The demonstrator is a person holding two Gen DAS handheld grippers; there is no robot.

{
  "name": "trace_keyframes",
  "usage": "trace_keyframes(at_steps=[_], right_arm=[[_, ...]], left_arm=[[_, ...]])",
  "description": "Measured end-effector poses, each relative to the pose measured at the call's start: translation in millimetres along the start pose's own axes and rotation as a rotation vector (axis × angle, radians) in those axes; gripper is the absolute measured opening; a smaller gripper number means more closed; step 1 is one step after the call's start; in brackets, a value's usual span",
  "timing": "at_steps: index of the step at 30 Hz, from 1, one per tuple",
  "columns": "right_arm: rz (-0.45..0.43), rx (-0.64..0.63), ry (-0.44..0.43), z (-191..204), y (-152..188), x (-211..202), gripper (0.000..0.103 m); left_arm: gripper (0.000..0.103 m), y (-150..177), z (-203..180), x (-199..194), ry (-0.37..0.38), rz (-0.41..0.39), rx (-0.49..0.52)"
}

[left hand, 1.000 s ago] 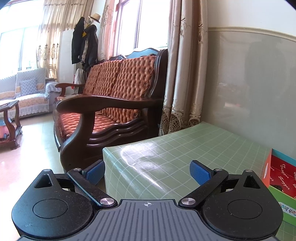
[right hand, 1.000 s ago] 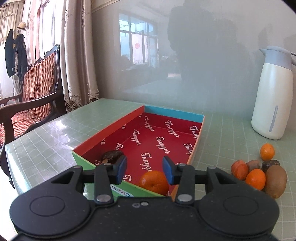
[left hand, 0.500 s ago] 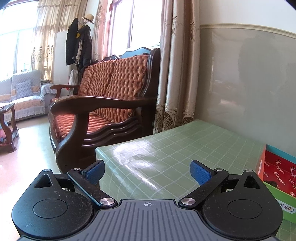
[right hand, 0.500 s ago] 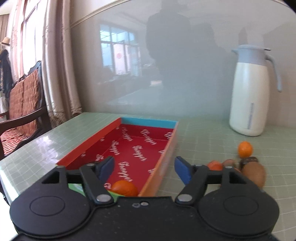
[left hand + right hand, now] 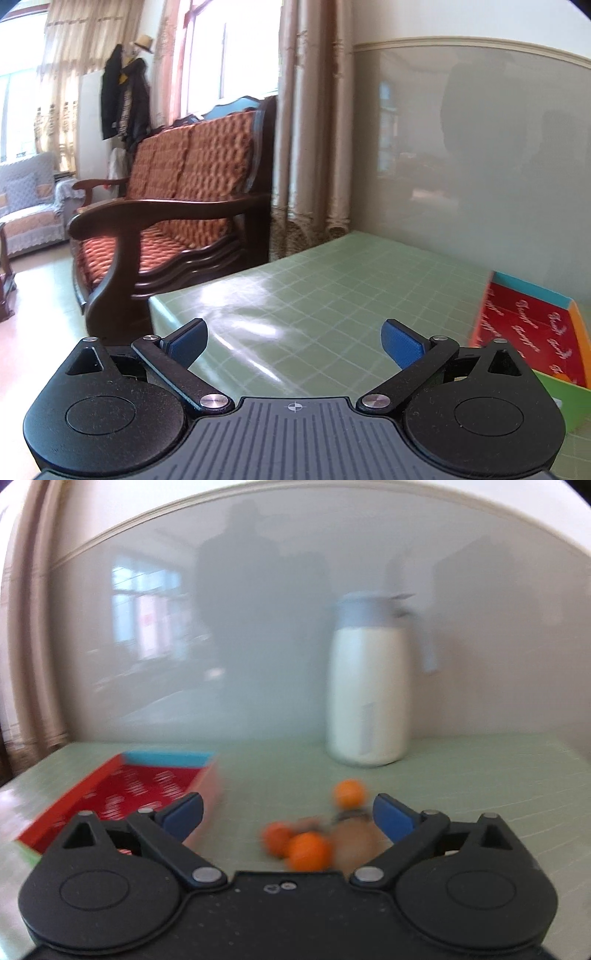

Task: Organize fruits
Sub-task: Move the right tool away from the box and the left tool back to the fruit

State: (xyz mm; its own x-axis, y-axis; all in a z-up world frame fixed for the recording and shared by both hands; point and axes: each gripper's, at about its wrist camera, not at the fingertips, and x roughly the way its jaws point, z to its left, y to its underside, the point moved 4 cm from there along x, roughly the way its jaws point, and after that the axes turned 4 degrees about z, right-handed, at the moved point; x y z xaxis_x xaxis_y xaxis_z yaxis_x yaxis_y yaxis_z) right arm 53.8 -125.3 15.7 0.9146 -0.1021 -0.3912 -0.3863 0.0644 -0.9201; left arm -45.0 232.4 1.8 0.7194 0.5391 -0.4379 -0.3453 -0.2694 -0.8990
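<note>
Between and just beyond the spreading fingers of the right gripper (image 5: 288,814) lies the fruit cluster (image 5: 314,843) — blurred orange rounds and a brown one on the table (image 5: 480,786), nothing gripped, jaws opening wide, likely to take one. Left of those fingers sits the red box (image 5: 122,790); the left gripper (image 5: 293,339) waits empty and wide open — probably kept clear.

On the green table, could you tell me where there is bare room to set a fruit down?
The table is bare from its corner by the sofa to the red box. There is also a free strip between the box and the white jug. It is crowded at the fruit pile before the right gripper, whose jaws are opening with nothing between them.
</note>
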Motion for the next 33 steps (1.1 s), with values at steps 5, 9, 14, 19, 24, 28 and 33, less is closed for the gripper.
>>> trace_keyframes(at_steps=[5, 9, 14, 19, 24, 28, 33], right_arm=[[-0.049, 0.057, 0.140, -44.2, -3.6, -10.5, 0.103], [-0.044, 0.110, 0.200, -77.5, -1.7, -14.7, 0.103], [-0.046, 0.151, 0.253, -110.9, 2.3, -24.1, 0.103], [-0.048, 0.179, 0.281, -131.8, 8.4, -35.2, 0.103], [-0.051, 0.201, 0.324, -154.8, 10.6, -42.1, 0.103], [-0.047, 0.228, 0.354, -175.0, 16.1, -47.6, 0.103], [-0.055, 0.238, 0.399, -193.9, 20.5, -52.9, 0.103]], left_arm=[[0.101, 4.6, -34.7, -10.3, 0.077, -0.010, 0.069], [0.101, 9.9, -68.1, -23.1, 0.164, -0.017, 0.132], [0.101, 20.7, -110.9, -44.4, 0.282, -0.035, 0.235], [0.102, 35.8, -150.2, -69.3, 0.387, -0.069, 0.339], [0.103, 50.2, -183.7, -84.3, 0.464, -0.053, 0.421], [0.103, 62.3, -205.7, -95.1, 0.526, -0.021, 0.455], [0.103, 78.6, -227.7, -109.0, 0.588, 0.012, 0.486]])
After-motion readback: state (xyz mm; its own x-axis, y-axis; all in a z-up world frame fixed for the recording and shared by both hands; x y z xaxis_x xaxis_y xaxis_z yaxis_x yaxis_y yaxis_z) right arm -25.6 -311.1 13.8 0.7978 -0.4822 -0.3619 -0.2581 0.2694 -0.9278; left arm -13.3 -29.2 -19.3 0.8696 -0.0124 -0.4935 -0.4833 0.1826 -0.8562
